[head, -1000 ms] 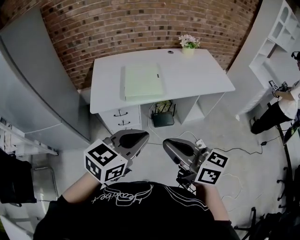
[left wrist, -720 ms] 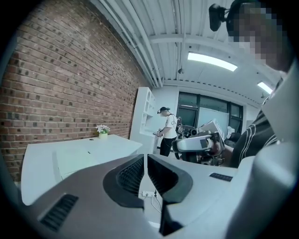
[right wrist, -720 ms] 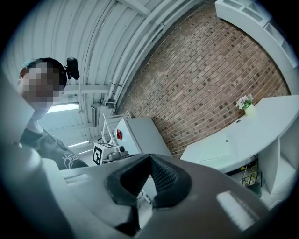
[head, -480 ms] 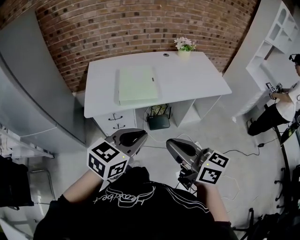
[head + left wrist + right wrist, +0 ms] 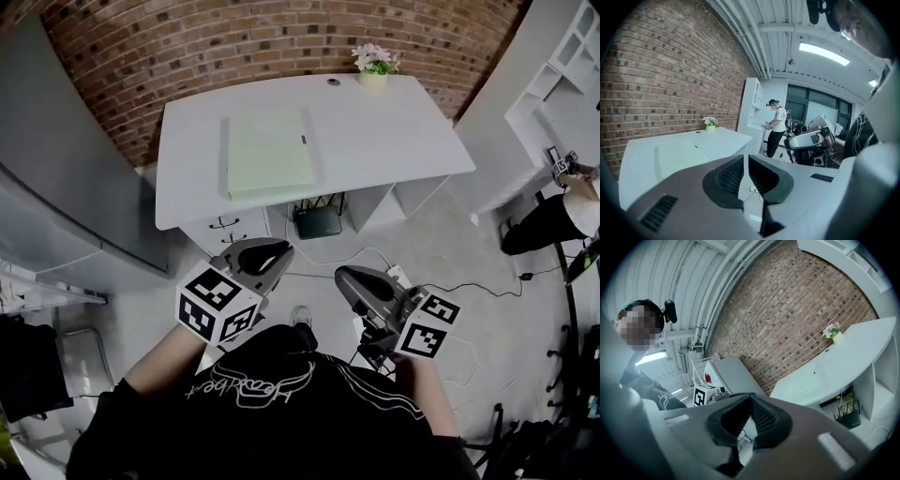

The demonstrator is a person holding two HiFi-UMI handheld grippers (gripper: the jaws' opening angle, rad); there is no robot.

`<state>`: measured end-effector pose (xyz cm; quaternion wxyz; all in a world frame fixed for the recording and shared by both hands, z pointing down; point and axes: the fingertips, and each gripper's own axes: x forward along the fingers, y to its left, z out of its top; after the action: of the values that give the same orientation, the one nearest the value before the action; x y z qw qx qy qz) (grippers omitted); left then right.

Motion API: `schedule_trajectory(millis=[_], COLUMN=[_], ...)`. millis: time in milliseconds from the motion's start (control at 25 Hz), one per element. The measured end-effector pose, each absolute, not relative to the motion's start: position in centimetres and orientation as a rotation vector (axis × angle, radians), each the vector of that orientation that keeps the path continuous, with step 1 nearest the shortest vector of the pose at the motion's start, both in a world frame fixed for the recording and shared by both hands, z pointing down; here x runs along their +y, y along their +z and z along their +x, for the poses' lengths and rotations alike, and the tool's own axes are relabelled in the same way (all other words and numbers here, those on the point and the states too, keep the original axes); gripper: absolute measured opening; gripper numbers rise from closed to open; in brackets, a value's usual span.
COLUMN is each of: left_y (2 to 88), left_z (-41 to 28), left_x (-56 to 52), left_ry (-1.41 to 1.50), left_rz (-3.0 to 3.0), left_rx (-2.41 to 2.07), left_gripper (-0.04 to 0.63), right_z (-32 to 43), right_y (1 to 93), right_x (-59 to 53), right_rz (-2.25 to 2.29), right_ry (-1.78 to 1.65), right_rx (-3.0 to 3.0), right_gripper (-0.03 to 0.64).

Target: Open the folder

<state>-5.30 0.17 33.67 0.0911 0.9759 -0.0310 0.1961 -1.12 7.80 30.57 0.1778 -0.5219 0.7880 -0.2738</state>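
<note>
Barely begun, nothing opened yet.
White desk at twelve o'clock, well apart; pale green folder flat and closed on its left half, toward eleven. Left gripper at seven and right gripper at five, both pinched together on nothing, close to the body. Left to do: reaching, gripping the cover, lifting.

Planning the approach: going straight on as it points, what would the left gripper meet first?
Probably the white desk's front edge, short of the green folder on top; the gap before it looks free, though depth is unclear.
</note>
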Motion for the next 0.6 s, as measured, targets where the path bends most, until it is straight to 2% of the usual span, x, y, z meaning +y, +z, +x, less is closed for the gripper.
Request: schedule_trajectory(millis=[600], left_y=[39.9], left_z=[1.9], left_x=[-9.9], left_ry=[0.841], left_rz=[2.891], left_rx=[-0.260], left_gripper=[0.059], right_z=[7.9], right_y=[35.6], right_x=[-1.0], right_rz=[-1.443], right_ry=[-1.011], right_rx=[2.195], right_gripper=[0.003])
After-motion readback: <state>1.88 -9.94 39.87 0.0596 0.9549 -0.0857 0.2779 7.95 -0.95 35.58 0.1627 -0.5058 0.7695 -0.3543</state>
